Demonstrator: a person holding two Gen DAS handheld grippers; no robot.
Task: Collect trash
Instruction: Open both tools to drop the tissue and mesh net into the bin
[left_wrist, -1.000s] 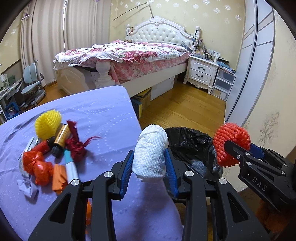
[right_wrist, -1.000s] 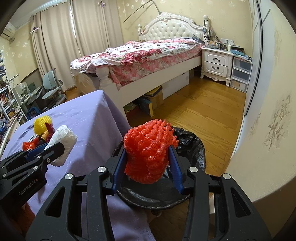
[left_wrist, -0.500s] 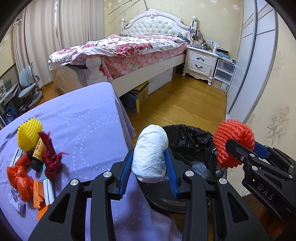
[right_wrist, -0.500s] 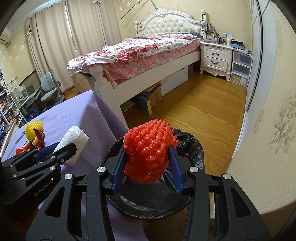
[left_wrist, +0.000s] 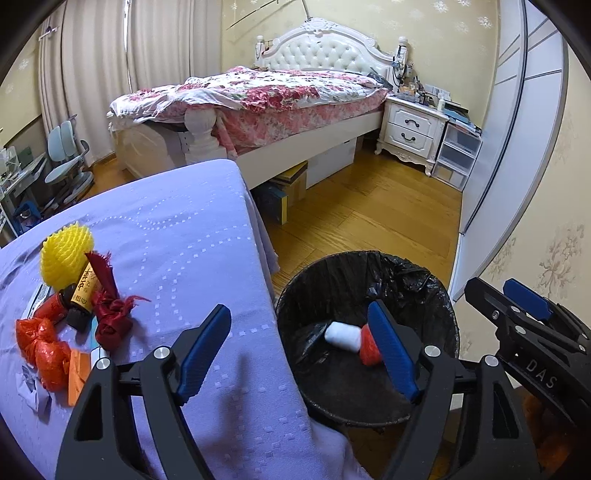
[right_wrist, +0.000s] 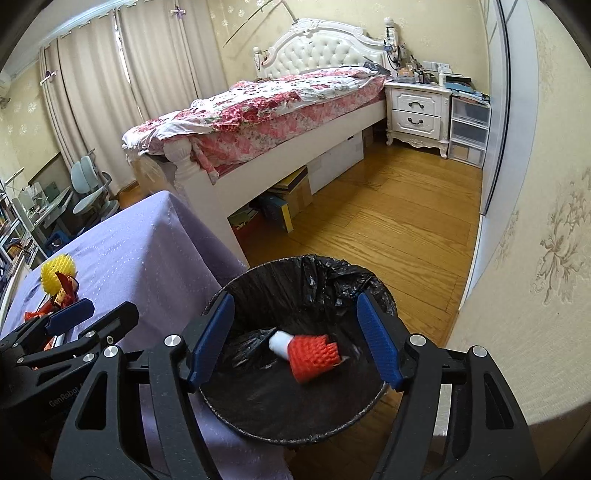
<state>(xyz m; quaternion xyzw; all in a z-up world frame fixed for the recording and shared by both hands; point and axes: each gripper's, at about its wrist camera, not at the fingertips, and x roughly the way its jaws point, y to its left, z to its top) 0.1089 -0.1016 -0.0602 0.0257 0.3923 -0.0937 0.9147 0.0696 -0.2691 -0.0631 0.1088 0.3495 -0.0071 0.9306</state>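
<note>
Bedroom scene, both wrist views, with the trash bin as landmark. The bed, under a floral quilt, stands far behind the bin across the wooden floor; a white nightstand stands at its head end. The worktop, draped in a lilac cloth, stands just left of the bin, its cloth edge hanging close beside the rim.

The trash bin, round and lined with a black bag, sits on the floor below both grippers. Inside it, on the bottom, lie an orange foam net and a white wad, touching each other; in the right wrist view the net covers most of the wad.

The left gripper hangs over the bin's left rim and the worktop edge; its jaws are opening, the blue-padded fingers spread wide with nothing between them. The right gripper hangs directly over the bin mouth; its jaws are likewise opening, nothing clasped, the net and wad seen far below through the gap.

Remaining litter lies on the worktop, well left of the bin: a yellow foam net, a dark red knotted wrapper, a small brown bottle with a yellow label, crumpled orange bags and an orange card, all clustered and touching.
</note>
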